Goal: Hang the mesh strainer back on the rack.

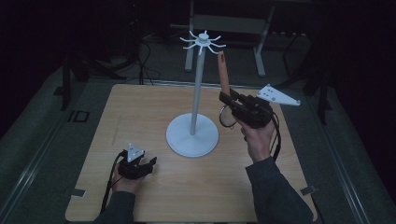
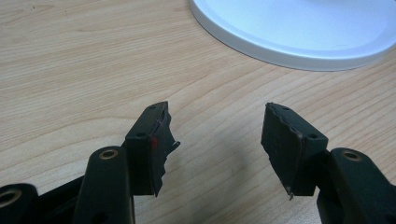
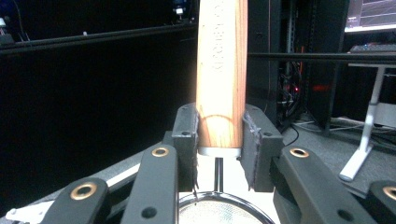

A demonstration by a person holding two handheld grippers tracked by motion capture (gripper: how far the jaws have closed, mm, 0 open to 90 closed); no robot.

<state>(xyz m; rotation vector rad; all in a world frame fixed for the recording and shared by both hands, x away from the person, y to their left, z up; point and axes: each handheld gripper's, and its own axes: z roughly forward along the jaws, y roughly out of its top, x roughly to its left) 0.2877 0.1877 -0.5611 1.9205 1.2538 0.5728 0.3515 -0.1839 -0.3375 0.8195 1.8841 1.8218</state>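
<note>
2 grippers are at work, but just 1 carries anything: the right gripper (image 1: pixel 229 103) has its jaws clenched on the wooden handle of a small mesh strainer (image 3: pixel 221 70), held upright in the air beside the white hook stand (image 1: pixel 198 91), handle tip up, mesh bowl hanging below the jaws. The left gripper (image 2: pixel 217 140) rests low over the surface (image 1: pixel 140 116), jaws released and empty. Judging by this, the hanging step is in hand. Next, the handle tip likely needs lifting to a hook at the stand's crown, then catching before release.
</note>
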